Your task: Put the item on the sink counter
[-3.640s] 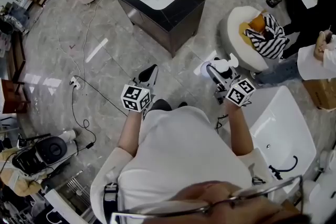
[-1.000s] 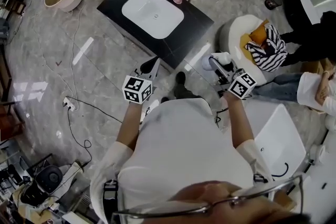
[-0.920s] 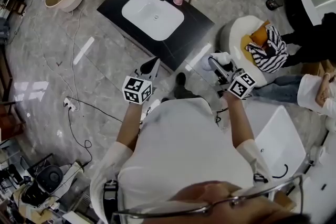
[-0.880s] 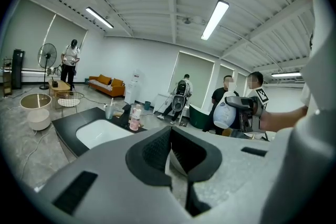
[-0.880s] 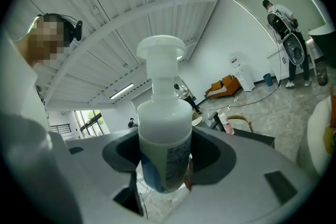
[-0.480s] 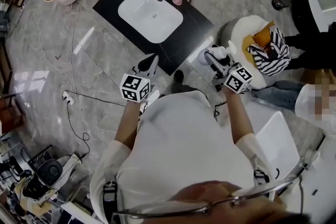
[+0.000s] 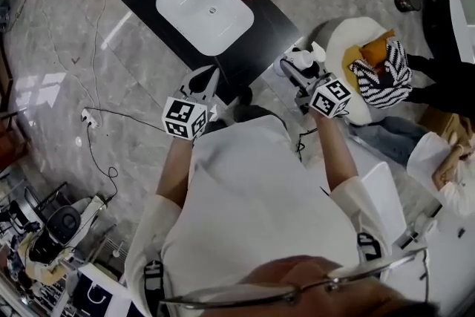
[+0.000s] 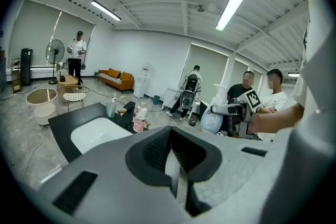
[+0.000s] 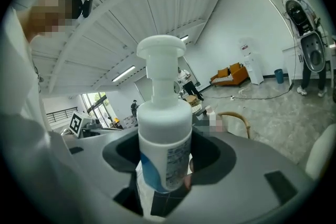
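My right tongs are clamped low on the white pump bottle, which is upright in the air just off the sink counter. My left tongs are together and empty.

Risk: the low grip may let the bottle pivot or slip at set-down. The narrow rim beside the basin could tip it in.

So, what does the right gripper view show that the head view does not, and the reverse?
Only the right gripper view: the printed label with its blue patch, and an orange sofa far behind. Only the head view: the white basin and the striped cloth. Both: the white pump bottle clamped in the right tool, and the wooden chair.
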`<state>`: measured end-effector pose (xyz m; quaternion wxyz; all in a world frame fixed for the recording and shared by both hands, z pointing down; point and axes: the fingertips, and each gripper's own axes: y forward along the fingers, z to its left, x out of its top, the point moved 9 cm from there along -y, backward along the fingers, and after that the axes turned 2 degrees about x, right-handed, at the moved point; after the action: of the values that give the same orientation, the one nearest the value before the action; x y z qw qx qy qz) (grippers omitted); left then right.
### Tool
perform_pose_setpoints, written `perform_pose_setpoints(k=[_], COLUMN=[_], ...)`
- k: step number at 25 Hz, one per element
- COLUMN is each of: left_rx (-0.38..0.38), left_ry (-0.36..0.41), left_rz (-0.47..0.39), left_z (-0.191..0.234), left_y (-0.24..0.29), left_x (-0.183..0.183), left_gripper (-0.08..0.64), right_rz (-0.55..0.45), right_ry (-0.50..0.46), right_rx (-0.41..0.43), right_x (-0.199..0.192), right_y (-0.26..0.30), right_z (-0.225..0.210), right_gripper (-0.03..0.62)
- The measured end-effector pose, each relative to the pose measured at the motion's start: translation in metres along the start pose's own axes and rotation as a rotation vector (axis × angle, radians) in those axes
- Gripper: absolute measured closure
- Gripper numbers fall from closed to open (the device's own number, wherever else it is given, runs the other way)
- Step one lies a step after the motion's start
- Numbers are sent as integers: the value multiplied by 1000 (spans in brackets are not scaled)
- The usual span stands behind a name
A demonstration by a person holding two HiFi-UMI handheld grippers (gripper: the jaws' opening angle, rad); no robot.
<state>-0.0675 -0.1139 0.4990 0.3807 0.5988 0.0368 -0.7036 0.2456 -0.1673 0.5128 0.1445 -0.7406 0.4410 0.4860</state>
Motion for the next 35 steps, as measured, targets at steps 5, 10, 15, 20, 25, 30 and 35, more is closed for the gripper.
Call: perform_pose_setpoints(k=[5,10,15,20,25,30,35], left_rx=[21,29,21,0,-27,-47,-61], left_ry=[-21,-45,-58,-47,-47,-64,-69], left_rz=[17,47,66,92,109,133,170], left_z=[3,3,17,28,35,42,45], left_y=[20,37,54,68,87,104,117], left_x=[0,-3,-7,-11,-10,-22,-36], left_gripper=[555,555,555,555,555,555,555], right_rz=[44,78,108,145,191,221,256], right_ry=[-8,-19,-35,-59,-94,-111,-135], right_rx=[16,7,-27,-74,-111,-145,-177], right_x=[2,3,-2,-11,-18,-33,-50], right_y=[24,44,68,88,108,135,155], right_z=[-32,-61,-86,-104,-129,-154,-174], right_gripper=[334,334,334,334,334,334,334])
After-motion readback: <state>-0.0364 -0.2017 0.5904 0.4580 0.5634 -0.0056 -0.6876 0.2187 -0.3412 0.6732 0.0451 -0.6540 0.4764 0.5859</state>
